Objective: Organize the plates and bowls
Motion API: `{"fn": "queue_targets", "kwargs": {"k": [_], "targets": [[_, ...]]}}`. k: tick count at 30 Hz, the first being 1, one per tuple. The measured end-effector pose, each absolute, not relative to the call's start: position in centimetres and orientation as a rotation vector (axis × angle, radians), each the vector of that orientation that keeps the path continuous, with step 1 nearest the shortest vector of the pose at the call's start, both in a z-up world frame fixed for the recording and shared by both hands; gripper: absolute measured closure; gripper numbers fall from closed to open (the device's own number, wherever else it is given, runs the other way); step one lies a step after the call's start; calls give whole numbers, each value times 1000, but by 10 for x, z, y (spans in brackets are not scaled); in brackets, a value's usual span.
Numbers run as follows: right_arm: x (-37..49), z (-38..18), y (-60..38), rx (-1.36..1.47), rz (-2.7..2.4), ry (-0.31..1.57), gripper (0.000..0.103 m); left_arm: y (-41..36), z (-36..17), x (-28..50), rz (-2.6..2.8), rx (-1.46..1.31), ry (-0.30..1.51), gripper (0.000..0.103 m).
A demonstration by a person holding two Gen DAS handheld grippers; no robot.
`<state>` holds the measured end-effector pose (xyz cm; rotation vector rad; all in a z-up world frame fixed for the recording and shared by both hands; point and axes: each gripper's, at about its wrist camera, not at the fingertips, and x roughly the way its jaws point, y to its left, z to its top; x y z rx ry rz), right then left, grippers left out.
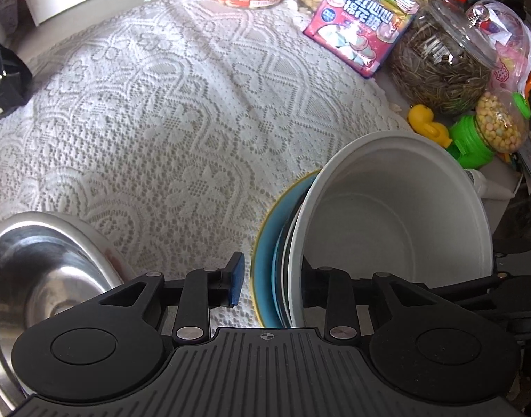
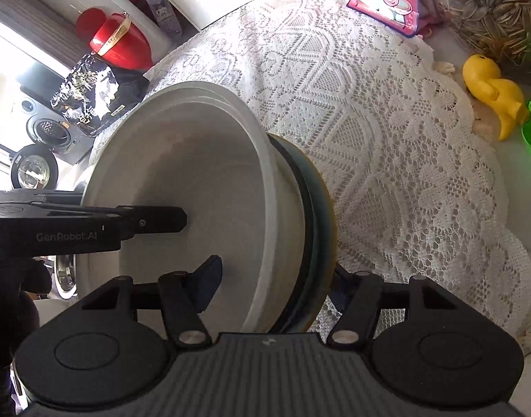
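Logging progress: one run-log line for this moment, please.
left gripper: open, straddling stack rim | right gripper: open, straddling stack rim | stack: white round bowl over blue yellow-rimmed plate

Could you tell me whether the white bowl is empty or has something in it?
Empty: the white bowl shows only a bare white inside in both views, apart from claw fingers reaching in.

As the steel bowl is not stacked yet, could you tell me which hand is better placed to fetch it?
Left, probably: the steel bowl sits right beside the left gripper, while the white bowl stands between it and the right gripper.
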<state>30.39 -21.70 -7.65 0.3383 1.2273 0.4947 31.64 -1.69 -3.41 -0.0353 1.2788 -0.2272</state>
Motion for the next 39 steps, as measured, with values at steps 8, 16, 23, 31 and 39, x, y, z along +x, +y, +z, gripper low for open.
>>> {"fn": "queue_targets", "kwargs": {"k": [8,16,23,31,39], "targets": [[303,-75,-216,342,500,1207,39,-28,-34,324,-176,-14,1329,72],[301,-71,-220,347,464,1169,39,-20,-36,329,-170,-76,1355,68],[302,-72,-225,379,485,1171,40,-29,-33,328,-161,-37,1345,70],[299,-72,-220,365,477,1166,42,-30,-34,324,-154,-8,1369,68],[296,-66,-224,357,458,1139,42,-28,-37,318,-160,-45,1413,69]]}}
